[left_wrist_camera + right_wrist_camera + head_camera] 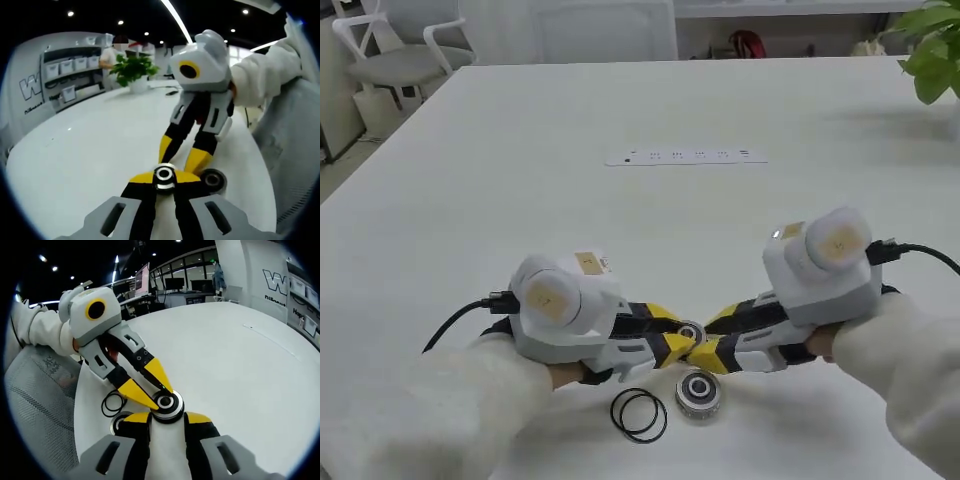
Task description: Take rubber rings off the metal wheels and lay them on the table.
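Rubber rings, two of them, were seen lying flat and overlapped on the white counter, low and left of centre in the head view. Just right of them, the left gripper was held with its fingers clamped on a metal wheel, which appeared to be lifted off the counter between the two grippers. A second wheel was set on the counter just below it, beside the rings. A dark band round its rim suggested a ring not yet removed. From the right, the right gripper was brought against the held wheel with its fingers spread to either side of the rim; whether they were gripping could not be told.

The step in hand was judged to be the peeling of the ring from the held wheel. It would be done well if the wheel were kept firmly pinched by the left fingers and the band were caught at one edge only by the right fingers. The band would then be rolled off sideways rather than pulled straight, so that the wheel was not dragged from the hold.
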`<act>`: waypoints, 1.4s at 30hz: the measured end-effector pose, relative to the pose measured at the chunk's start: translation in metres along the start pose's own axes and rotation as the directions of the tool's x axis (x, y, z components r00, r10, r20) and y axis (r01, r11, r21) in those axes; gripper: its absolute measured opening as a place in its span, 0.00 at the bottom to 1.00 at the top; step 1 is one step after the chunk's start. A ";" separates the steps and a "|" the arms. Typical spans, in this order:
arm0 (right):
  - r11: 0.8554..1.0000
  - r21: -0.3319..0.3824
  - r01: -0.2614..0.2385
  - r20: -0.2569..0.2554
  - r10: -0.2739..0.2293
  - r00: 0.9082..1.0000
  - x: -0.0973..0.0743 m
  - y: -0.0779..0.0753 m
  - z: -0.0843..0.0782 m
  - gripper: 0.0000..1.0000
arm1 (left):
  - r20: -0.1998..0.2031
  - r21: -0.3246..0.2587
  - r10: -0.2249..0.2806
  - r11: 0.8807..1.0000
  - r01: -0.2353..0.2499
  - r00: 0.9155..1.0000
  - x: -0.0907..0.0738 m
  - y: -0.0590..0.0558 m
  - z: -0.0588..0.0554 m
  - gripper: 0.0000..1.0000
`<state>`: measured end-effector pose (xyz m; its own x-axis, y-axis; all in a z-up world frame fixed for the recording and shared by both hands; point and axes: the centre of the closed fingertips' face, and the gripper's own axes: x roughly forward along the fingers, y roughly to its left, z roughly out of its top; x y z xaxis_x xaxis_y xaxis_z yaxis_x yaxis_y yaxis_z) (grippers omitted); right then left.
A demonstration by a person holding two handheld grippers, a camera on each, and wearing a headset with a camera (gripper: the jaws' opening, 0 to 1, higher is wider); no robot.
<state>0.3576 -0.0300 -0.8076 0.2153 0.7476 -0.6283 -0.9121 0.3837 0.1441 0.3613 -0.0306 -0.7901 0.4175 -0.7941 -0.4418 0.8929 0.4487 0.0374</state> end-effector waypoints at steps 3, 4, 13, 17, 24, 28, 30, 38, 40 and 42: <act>1.000 -0.003 0.000 -0.002 0.000 1.000 0.000 0.000 -0.001 0.20 | 0.000 0.000 0.000 1.000 0.000 1.000 0.000 0.000 0.000 0.14; 1.000 -0.005 -0.001 -0.011 0.001 1.000 -0.001 0.000 -0.002 0.19 | 0.000 0.000 0.000 1.000 0.000 1.000 0.000 0.000 0.000 0.14; 1.000 -0.008 -0.004 -0.018 0.003 1.000 -0.004 0.000 -0.005 0.13 | 0.000 -0.001 0.002 1.000 -0.002 1.000 0.000 0.000 0.000 0.14; 1.000 -0.020 0.009 -0.024 -0.010 1.000 -0.005 -0.003 -0.005 0.03 | 0.000 -0.004 0.004 1.000 -0.004 1.000 0.000 0.001 -0.001 0.14; 0.999 -0.029 0.023 -0.029 -0.024 0.999 -0.006 -0.005 -0.005 0.01 | -0.002 -0.001 0.007 1.000 -0.007 1.000 -0.001 0.001 -0.001 0.14; 0.999 -0.008 0.035 -0.026 -0.035 0.999 -0.007 -0.007 -0.004 0.00 | -0.003 0.001 0.007 1.000 -0.007 1.000 -0.001 0.001 -0.001 0.14; 0.999 -0.004 0.037 -0.026 -0.037 0.999 -0.007 -0.007 -0.004 0.00 | -0.003 0.001 0.007 1.000 -0.007 1.000 -0.001 0.001 -0.001 0.14; 0.999 -0.002 0.051 -0.026 -0.051 0.998 -0.009 -0.009 -0.003 0.00 | -0.004 0.004 0.008 1.000 -0.008 1.000 -0.001 0.001 0.000 0.13; 0.998 -0.007 0.056 -0.025 -0.056 0.998 -0.009 -0.010 -0.002 0.00 | -0.004 0.005 0.009 1.000 -0.009 1.000 -0.001 0.001 0.000 0.13; 0.998 -0.010 0.060 -0.024 -0.060 0.998 -0.009 -0.010 -0.002 0.00 | -0.005 0.006 0.010 1.000 -0.010 1.000 -0.001 0.002 0.000 0.13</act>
<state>0.3645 -0.0419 -0.8044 0.2615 0.7101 -0.6538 -0.9009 0.4227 0.0987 0.3623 -0.0290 -0.7897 0.4260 -0.7873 -0.4458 0.8895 0.4545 0.0473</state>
